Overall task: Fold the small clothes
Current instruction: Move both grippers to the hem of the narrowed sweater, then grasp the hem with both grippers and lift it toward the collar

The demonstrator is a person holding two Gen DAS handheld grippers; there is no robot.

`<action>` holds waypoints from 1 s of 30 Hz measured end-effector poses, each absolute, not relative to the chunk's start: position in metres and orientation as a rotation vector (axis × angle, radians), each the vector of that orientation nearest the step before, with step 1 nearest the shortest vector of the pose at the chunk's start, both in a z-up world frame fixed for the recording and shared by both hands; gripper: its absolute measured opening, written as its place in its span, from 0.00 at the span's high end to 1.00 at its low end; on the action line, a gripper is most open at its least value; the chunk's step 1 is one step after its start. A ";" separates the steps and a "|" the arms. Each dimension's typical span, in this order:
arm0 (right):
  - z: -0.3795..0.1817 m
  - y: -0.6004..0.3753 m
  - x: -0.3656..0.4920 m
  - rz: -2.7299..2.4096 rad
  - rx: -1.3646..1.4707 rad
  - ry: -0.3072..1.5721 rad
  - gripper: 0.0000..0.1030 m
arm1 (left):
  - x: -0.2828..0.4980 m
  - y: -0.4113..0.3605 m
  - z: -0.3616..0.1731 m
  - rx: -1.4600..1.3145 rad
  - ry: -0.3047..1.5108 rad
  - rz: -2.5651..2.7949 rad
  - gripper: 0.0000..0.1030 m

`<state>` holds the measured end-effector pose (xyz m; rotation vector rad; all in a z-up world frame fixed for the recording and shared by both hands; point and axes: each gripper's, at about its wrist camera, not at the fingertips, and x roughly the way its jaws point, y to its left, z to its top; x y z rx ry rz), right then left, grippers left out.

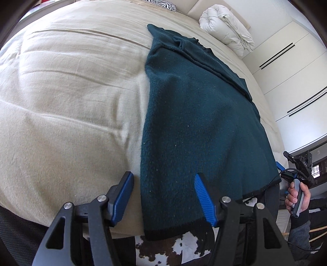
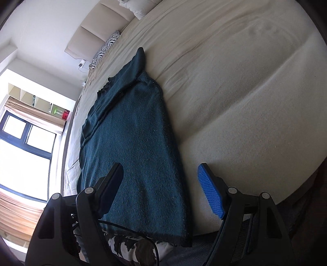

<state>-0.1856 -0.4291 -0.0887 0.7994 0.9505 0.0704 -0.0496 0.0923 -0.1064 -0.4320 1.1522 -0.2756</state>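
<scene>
A dark teal knit sweater [image 1: 194, 122] lies lengthwise on the beige bed [image 1: 71, 92], and its black-trimmed hem hangs over the near edge. One sleeve is folded across its upper part. My left gripper [image 1: 163, 178] is open above the hem, one finger over the sheet and the other over the sweater, astride the left edge. In the right wrist view the sweater [image 2: 132, 133] runs away from the camera. My right gripper [image 2: 160, 166] is open astride its right edge near the hem. Neither holds anything. A person's hand [image 1: 298, 196] holds a grey handle at the sweater's right corner.
A rolled white duvet [image 1: 224, 26] and a zebra-print pillow [image 1: 163, 4] lie at the head of the bed. White wardrobe doors [image 1: 286, 61] stand to the right. A cowhide rug [image 1: 163, 245] covers the floor below the hem. A bright window [image 2: 20, 153] is on the left.
</scene>
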 end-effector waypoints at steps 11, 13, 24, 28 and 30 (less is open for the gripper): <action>-0.083 -0.419 -0.198 0.085 0.695 1.056 0.27 | -0.052 0.094 -0.110 -0.422 1.203 -0.241 0.63; -0.080 -0.417 -0.204 0.090 0.674 1.078 0.28 | -0.051 0.095 -0.111 -0.458 1.209 -0.266 0.48; -0.088 -0.415 -0.218 0.112 0.697 1.173 0.37 | -0.050 0.085 -0.109 -0.379 1.239 -0.257 0.59; -0.093 -0.421 -0.218 0.113 0.728 1.190 0.48 | -0.053 0.092 -0.111 -0.390 1.249 -0.257 0.72; -0.095 -0.422 -0.218 0.118 0.730 1.195 0.59 | -0.054 0.095 -0.112 -0.414 1.251 -0.258 0.72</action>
